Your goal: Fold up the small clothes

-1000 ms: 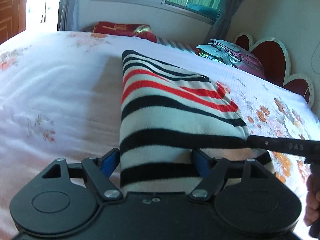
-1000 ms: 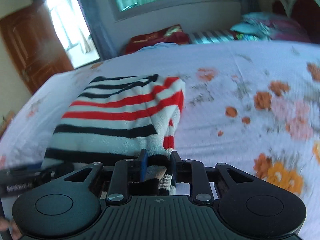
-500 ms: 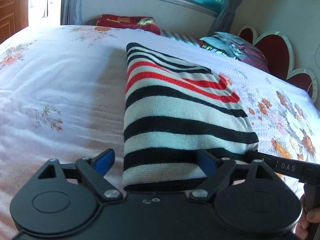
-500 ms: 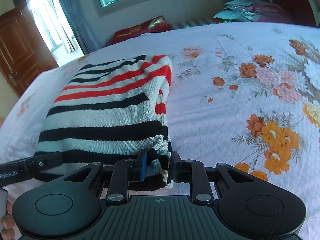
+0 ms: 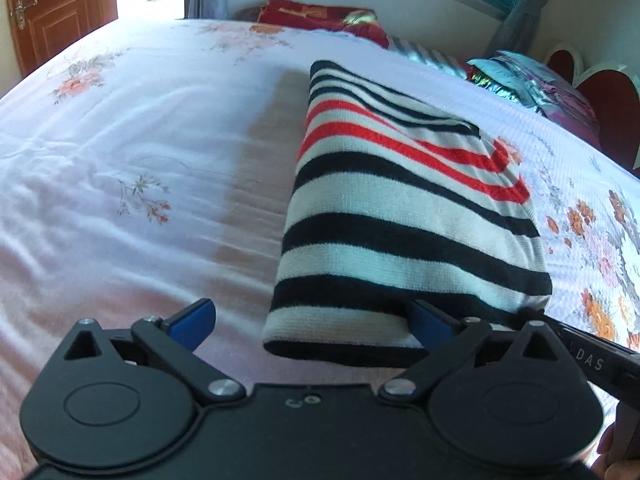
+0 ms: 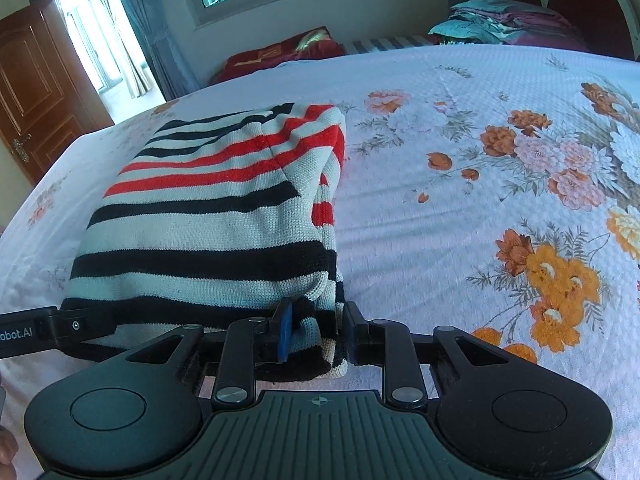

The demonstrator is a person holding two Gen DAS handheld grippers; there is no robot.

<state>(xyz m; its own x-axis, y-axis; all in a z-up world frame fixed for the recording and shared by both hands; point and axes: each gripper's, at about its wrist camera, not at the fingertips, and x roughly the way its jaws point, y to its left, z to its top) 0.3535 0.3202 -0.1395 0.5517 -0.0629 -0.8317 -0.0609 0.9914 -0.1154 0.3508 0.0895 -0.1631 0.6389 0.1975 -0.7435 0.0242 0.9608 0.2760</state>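
Note:
A folded knit sweater [image 5: 400,216] with black, white and red stripes lies flat on the floral bedsheet [image 5: 140,140]. My left gripper [image 5: 312,322] is at its near left corner. Its jaws are opening wide: the left pad [image 5: 192,320] stands clear of the cloth on the sheet, and the right pad [image 5: 430,322] rests against the hem. My right gripper [image 6: 318,328] is at the sweater's [image 6: 224,220] near right corner. Its jaws are opening, and the folded corner sits loosely between them. Each gripper's finger shows at the edge of the other's view.
A red cushion [image 5: 320,16] and a pile of folded bedding [image 6: 512,20] lie at the bed's far side, by the heart-shaped headboard [image 6: 580,4]. A wooden door [image 5: 52,8] stands far left. Bare flowered sheet [image 6: 500,200] spreads to the sweater's right.
The left jaws have spread apart, and the left pad has drawn away from the sweater's edge. The right jaws have parted slightly around the corner. The sweater has settled flat on the bed.

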